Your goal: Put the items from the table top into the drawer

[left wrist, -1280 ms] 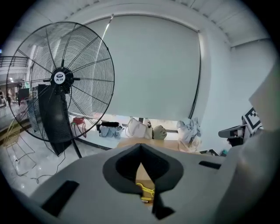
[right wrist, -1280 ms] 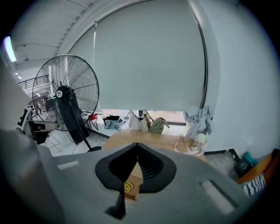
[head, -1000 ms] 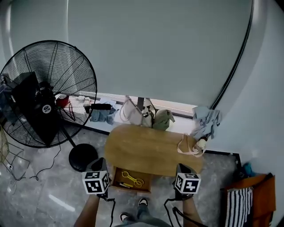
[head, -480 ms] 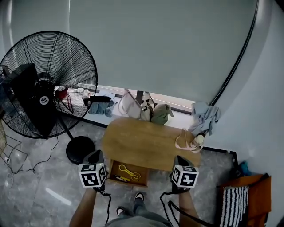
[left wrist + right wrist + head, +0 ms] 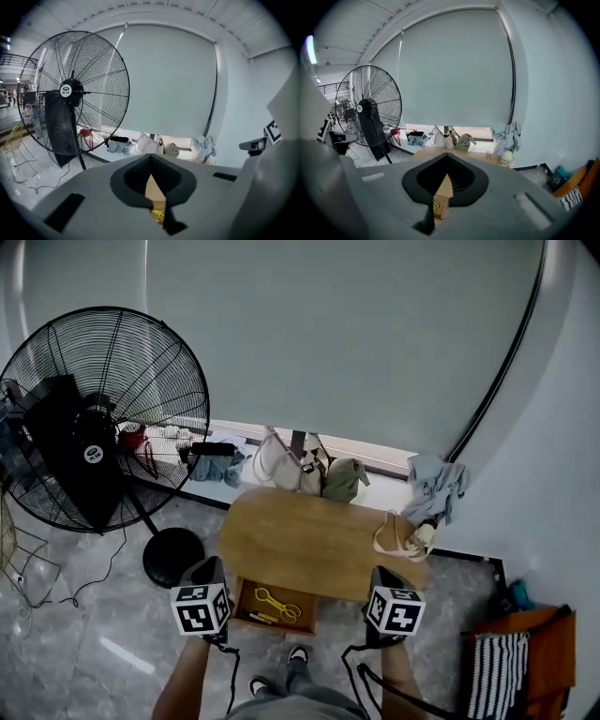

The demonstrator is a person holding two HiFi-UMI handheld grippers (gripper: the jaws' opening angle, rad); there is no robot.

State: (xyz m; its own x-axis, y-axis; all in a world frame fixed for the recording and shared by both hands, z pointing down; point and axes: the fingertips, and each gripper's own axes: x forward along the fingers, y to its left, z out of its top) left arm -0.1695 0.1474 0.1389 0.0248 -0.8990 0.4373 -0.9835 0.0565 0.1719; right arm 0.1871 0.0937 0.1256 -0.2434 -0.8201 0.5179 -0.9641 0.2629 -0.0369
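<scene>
Wooden and oval, the table fills the middle of the head view. Its drawer stands pulled out at the near edge and holds a yellow-handled tool and a dark pen-like stick. A beige cloth bag sits at the table's right end. The left gripper and right gripper hover on either side of the drawer, touching nothing.

In the left gripper view the jaws are together and empty (a sliver of the yellow tool shows through the notch beneath them), with a big black fan at left.

In the right gripper view the jaws are likewise closed on nothing, with the open drawer below them.
</scene>
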